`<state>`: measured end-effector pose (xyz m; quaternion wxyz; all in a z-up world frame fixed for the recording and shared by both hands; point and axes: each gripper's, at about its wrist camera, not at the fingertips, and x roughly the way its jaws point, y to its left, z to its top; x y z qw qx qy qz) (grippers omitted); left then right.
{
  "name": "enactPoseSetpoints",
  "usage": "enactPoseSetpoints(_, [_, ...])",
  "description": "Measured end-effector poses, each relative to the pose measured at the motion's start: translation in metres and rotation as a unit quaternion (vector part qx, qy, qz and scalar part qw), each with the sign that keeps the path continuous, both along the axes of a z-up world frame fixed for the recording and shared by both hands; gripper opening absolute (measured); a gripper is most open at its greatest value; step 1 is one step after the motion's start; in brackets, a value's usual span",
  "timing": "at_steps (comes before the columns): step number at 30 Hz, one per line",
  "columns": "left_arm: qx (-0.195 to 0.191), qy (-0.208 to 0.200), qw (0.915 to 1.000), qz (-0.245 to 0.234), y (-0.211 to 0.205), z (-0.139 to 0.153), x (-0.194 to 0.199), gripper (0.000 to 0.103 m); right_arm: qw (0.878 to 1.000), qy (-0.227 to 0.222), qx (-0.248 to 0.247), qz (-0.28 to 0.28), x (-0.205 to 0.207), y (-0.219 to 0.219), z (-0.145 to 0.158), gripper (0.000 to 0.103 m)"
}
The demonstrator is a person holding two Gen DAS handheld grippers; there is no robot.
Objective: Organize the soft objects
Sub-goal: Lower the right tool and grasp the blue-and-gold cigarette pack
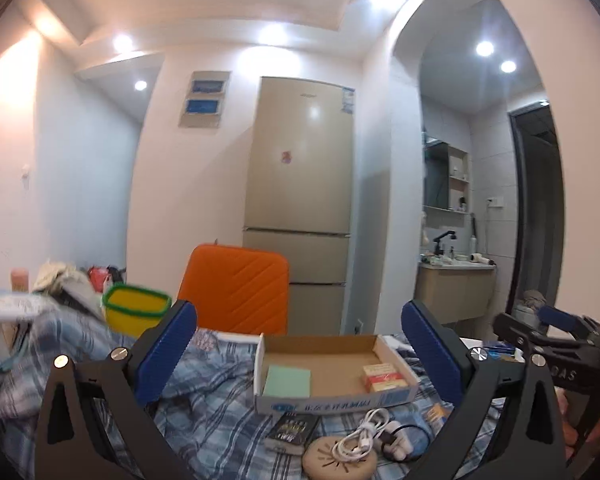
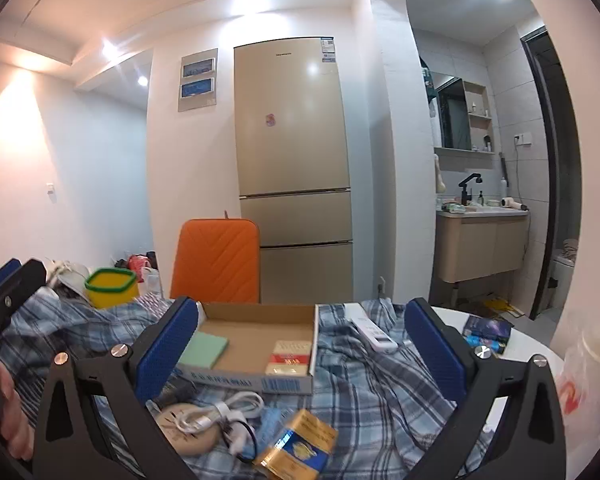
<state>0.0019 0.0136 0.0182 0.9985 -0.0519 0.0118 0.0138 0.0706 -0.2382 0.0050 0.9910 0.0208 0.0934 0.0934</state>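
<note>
Plaid cloth (image 2: 364,384), blue and white and badly rumpled, covers most of the desk (image 2: 536,350), whose white round edge shows bare at the right. On the cloth sits a shallow cardboard box (image 1: 320,354) holding a green pad of sticky notes (image 1: 287,381) at its left and a red-and-white packet (image 1: 384,376) at its right. In front of the box lie a dark little book (image 1: 291,432), a round beige disc (image 1: 340,460) and a coiled white cable (image 1: 362,434) resting partly on that disc. Near them, in the right wrist view, a gold and blue packet (image 2: 298,446) lies tilted on the fabric, and a white remote (image 2: 374,334) lies to the right of the box.

Both tools hang above the cloth with nothing between their blue pads. The left tool (image 1: 300,354) stands wide open, its fingers framing the box. The right tool (image 2: 302,350) is spread just as wide, over the box's right half and the remote.

Behind the desk are an orange chair back (image 1: 236,290), a yellow tub with a green rim (image 1: 134,308) on the left beside a heap of clothes (image 1: 66,280), and a tall beige fridge (image 2: 292,152) against the wall.
</note>
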Motion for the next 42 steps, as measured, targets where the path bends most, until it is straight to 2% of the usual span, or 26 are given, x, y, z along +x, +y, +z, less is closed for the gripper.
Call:
enactPoseSetpoints(6, [-0.03,0.021,0.9993,0.002,0.017,-0.015,0.006,0.103,0.999,0.011,-0.022,-0.021,0.002,0.004,-0.017,0.103])
enactPoseSetpoints(8, [-0.021,0.028,0.9994,-0.004,0.014,-0.016,0.009,0.103,0.999,0.017,-0.026,-0.019,0.003,0.005,-0.02,0.103])
enactPoseSetpoints(12, [-0.003,0.067,0.9973,-0.03,0.004,-0.02,0.022,0.103,0.999,0.025,-0.027,-0.014,0.003,0.004,-0.021,0.103])
enactPoseSetpoints(14, [0.002,0.075,0.997,-0.02,0.002,-0.022,0.024,0.103,0.999,0.035,-0.017,-0.009,0.004,0.002,-0.021,0.103])
enactPoseSetpoints(17, [-0.004,0.074,0.9969,-0.027,0.004,-0.022,0.023,0.103,0.999,0.049,-0.006,-0.001,0.007,-0.002,-0.022,0.103])
enactPoseSetpoints(26, [-0.016,0.128,0.9905,-0.047,0.005,-0.031,0.042,0.103,0.994,0.108,0.005,0.023,0.021,-0.001,-0.031,0.1])
enactPoseSetpoints(29, [-0.007,0.154,0.9871,-0.045,0.002,-0.036,0.051,0.103,0.987,0.154,0.027,0.025,0.035,-0.01,-0.038,0.092])
enactPoseSetpoints(32, [0.0,0.19,0.9812,-0.033,-0.001,-0.043,0.063,0.103,0.975,0.214,0.051,0.038,0.05,-0.016,-0.052,0.082])
enactPoseSetpoints(37, [-0.031,0.267,0.9622,-0.043,0.009,-0.063,0.089,0.1,0.948,0.309,0.048,0.053,0.069,-0.01,-0.08,0.08])
enactPoseSetpoints(42, [-0.055,0.307,0.9479,-0.063,0.014,-0.079,0.104,0.098,0.932,0.35,0.07,0.055,0.077,-0.014,-0.095,0.077])
